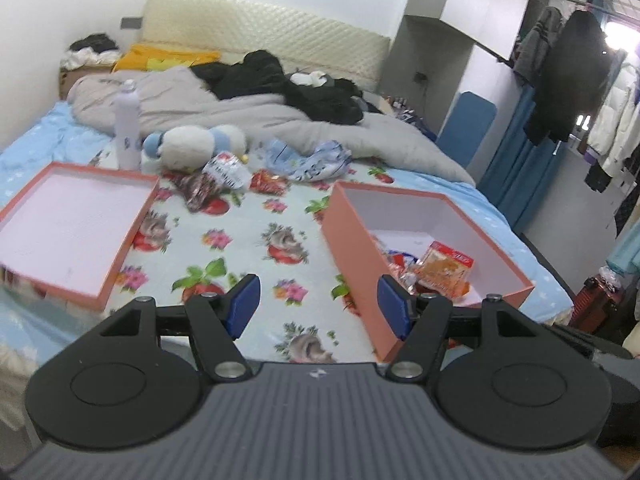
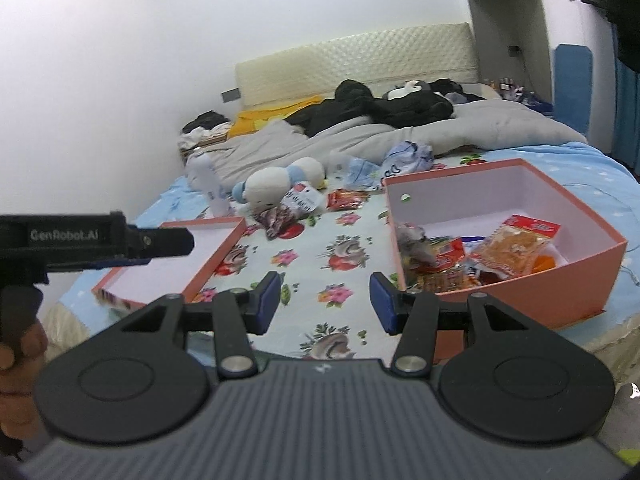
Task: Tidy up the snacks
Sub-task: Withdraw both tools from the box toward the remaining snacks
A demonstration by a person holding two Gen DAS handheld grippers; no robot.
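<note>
**Both claws empty over the snack bed**

The left gripper (image 1: 318,306) and right gripper (image 2: 323,303) hung released, holding nothing. Only the right wrist view showed the left tool from the side, over the pink lid (image 2: 208,252). Snack packets (image 2: 508,256) lay inside the pink box (image 2: 600,256); loose snacks (image 1: 268,182) lay on the floral sheet (image 1: 240,248) beside a plush toy (image 1: 192,146). Only the left view showed hanging coats (image 1: 568,76).
</note>
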